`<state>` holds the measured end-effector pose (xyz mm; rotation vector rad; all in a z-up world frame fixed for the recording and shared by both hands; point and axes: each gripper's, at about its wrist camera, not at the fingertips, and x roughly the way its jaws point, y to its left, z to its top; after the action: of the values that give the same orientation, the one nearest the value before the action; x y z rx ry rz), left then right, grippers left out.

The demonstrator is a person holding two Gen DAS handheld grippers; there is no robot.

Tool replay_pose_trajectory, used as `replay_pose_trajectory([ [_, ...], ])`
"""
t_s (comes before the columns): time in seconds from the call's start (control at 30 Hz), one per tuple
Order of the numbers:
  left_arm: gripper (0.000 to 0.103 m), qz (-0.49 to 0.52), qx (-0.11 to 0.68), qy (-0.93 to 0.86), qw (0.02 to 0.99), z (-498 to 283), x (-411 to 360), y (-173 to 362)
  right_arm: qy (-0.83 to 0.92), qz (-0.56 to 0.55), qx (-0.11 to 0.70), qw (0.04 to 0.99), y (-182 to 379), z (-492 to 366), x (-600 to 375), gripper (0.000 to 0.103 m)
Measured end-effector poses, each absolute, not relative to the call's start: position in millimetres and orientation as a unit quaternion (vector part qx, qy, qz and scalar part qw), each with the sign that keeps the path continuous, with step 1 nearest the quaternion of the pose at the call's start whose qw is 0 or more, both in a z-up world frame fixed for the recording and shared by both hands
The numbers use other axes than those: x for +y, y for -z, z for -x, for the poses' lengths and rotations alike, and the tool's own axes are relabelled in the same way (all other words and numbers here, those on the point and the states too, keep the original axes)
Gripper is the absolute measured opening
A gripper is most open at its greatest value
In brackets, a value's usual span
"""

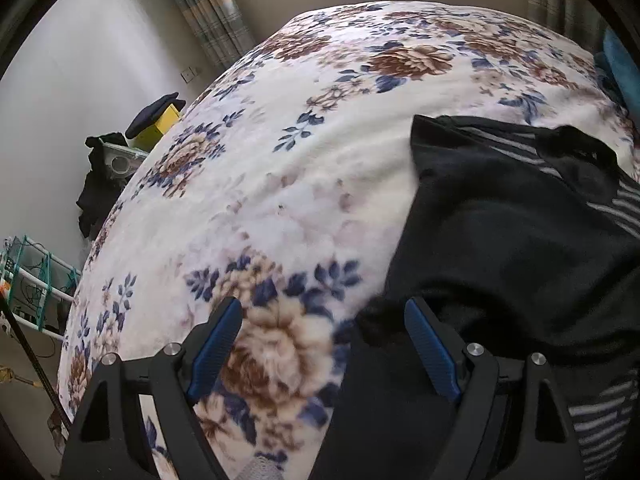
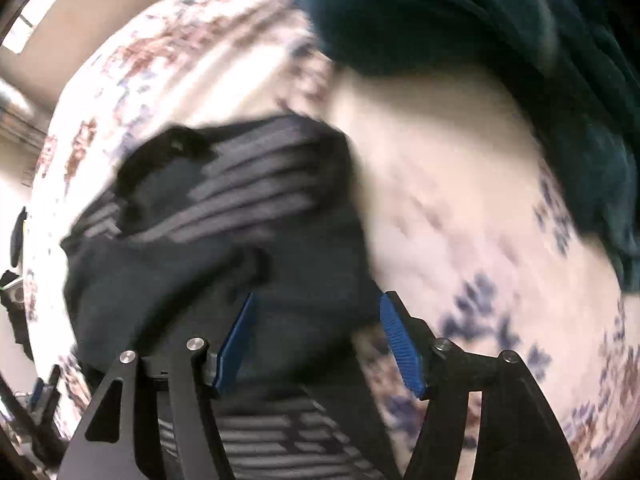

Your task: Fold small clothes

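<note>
The garment (image 1: 520,240) lies rumpled on the blanket (image 1: 300,168), right of its bare middle. Both claws, left (image 1: 324,320) and right (image 2: 316,312), are spread wide, nothing gripped. Several layers could be pinched together, spoiling the fold. Open room lies left of the garment; a teal cloth (image 2: 480,20) crowds beyond it.

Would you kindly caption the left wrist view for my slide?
Open left gripper above a floral blanket, beside a dark striped garment.
</note>
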<state>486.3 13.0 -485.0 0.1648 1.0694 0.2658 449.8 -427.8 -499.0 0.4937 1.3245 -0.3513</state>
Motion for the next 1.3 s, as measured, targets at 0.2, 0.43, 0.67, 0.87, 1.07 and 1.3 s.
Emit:
replay_pose_trajectory([
  [0.2,0.083,-0.093,0.522,-0.135,0.837,-479.4,7.9,503.0,0.167,-0.383,0.580,0.699,560.3,-431.4,-464.5,0.049],
  [0.43,0.083,-0.131,0.534,-0.114,0.827,-456.1,9.6,515.7,0.169,-0.290,0.613,0.715,551.4,-423.4,-439.2,0.057],
  [0.67,0.083,-0.110,0.619,-0.073,0.774,-374.9,61.2,534.4,0.146,-0.188,0.683,0.690,537.1,-290.2,-402.6,0.063],
  [0.87,0.083,-0.069,0.691,-0.040,0.719,-317.0,87.4,574.4,0.140,-0.209,0.740,0.624,580.9,-181.6,-377.6,0.063],
  [1.07,0.000,-0.047,0.667,-0.001,0.744,-304.0,81.7,570.0,0.153,-0.273,0.721,0.618,606.6,-130.5,-365.3,0.062],
  [1.3,0.005,-0.057,0.680,-0.066,0.728,-282.6,135.7,573.1,0.159,-0.288,0.697,0.638,578.9,-80.4,-358.5,0.005],
])
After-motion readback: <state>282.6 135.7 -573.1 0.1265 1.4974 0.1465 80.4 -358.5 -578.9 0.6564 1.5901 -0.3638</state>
